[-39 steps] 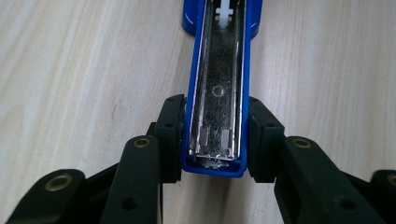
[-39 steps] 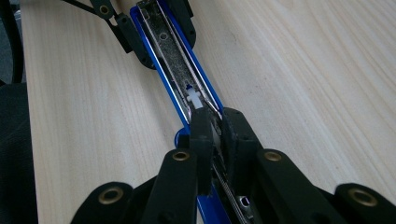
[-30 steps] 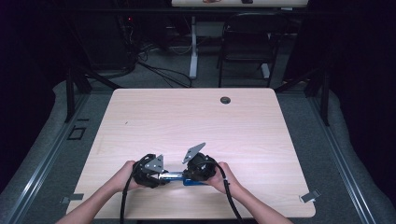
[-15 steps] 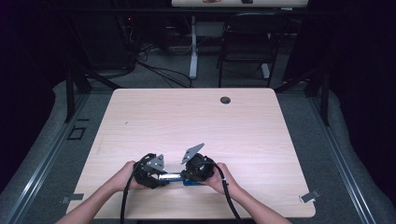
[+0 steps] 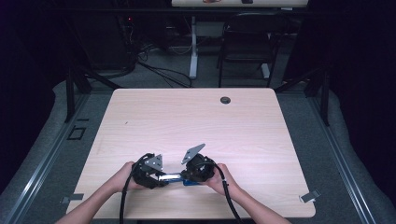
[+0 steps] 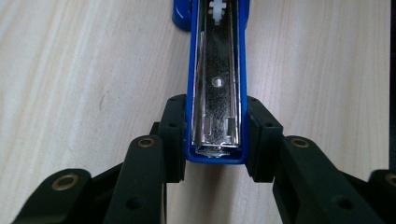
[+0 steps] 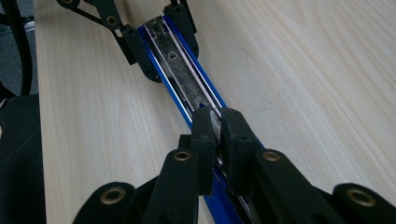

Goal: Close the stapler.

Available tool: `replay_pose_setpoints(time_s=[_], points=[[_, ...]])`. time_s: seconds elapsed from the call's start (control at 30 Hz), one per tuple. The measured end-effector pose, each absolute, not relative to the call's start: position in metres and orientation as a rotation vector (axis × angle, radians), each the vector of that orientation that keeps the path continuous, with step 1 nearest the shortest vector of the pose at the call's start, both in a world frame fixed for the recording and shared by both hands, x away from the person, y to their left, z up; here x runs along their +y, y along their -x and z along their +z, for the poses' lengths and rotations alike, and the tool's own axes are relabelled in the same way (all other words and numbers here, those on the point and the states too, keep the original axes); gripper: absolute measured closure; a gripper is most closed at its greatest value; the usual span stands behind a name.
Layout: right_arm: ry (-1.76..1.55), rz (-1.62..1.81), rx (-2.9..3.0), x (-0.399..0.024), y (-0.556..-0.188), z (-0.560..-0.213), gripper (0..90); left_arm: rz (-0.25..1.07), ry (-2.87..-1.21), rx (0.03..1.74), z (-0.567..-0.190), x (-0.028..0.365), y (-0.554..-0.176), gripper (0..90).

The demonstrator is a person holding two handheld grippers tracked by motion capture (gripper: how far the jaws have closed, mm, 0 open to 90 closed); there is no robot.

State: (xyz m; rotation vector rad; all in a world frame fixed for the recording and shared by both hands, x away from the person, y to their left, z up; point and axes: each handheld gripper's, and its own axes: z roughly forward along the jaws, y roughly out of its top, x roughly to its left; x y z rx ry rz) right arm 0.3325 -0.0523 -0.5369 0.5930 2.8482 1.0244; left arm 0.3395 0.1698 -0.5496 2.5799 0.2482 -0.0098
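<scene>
Blue stapler [image 6: 215, 88], both tongs gripping it

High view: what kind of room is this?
Probably a lab or office recording space, not a home: a bare wooden desk with a cable grommet, grey carpet with loose cables, a black chair, and metal rig legs.

Both forearms come in from the near edge of the table and angle inward, so the two hands sit close together, low over the tabletop. The left gripper [image 5: 161, 177] points right toward the other one; its jaws have just been closing and its pads [image 6: 175, 135] press both sides of a stapler [image 6: 217, 93]. The right gripper [image 5: 184, 176] points left, its jaws nearly together, pinched on something thin inside that stapler.
</scene>
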Motion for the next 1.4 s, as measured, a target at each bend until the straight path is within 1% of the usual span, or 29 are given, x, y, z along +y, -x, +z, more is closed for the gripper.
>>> replay_pose_setpoints(time_s=[0.3,0.43,0.5,0.57,0.6,0.63,0.67,0.7,0.8,0.93,1.13,1.17,1.23,1.4], points=[[-0.607,1.054,2.832,-0.052,-0.330,-0.535,84.5,0.033,-2.550,0.206,-0.538,0.170,-0.337,65.6],[-0.611,1.056,2.831,-0.052,-0.330,-0.535,84.7,0.003,-2.543,0.238,-0.540,0.171,-0.338,64.8],[-0.619,1.060,2.831,-0.053,-0.330,-0.535,84.9,-0.024,-2.560,0.253,-0.544,0.171,-0.339,61.7],[-0.617,1.062,2.830,-0.053,-0.331,-0.536,85.0,-0.029,-2.573,0.256,-0.547,0.170,-0.338,61.0],[-0.613,1.059,2.830,-0.053,-0.331,-0.536,85.1,-0.039,-2.584,0.251,-0.547,0.171,-0.339,61.3],[-0.615,1.062,2.828,-0.053,-0.330,-0.537,85.1,-0.009,-2.577,0.267,-0.548,0.170,-0.339,63.6],[-0.616,1.063,2.827,-0.053,-0.330,-0.537,85.1,-0.031,-2.580,0.260,-0.547,0.171,-0.340,64.8],[-0.616,1.064,2.824,-0.053,-0.330,-0.537,85.1,-0.017,-2.569,0.264,-0.548,0.172,-0.339,65.0],[-0.621,1.068,2.821,-0.054,-0.330,-0.536,85.0,-0.016,-2.544,0.252,-0.544,0.173,-0.339,65.3],[-0.627,1.083,2.814,-0.053,-0.329,-0.534,84.9,0.020,-2.500,0.240,-0.538,0.173,-0.337,65.3],[-0.612,1.112,2.801,-0.052,-0.327,-0.530,85.1,0.047,-2.477,0.220,-0.532,0.172,-0.335,65.2],[-0.599,1.108,2.801,-0.052,-0.327,-0.529,85.6,0.036,-2.478,0.213,-0.531,0.172,-0.335,65.1],[-0.594,1.139,2.781,-0.052,-0.326,-0.527,87.0,0.061,-2.463,0.213,-0.529,0.171,-0.334,65.1],[-0.594,1.163,2.752,-0.052,-0.324,-0.524,89.4,0.070,-2.438,0.212,-0.527,0.170,-0.332,65.0]])
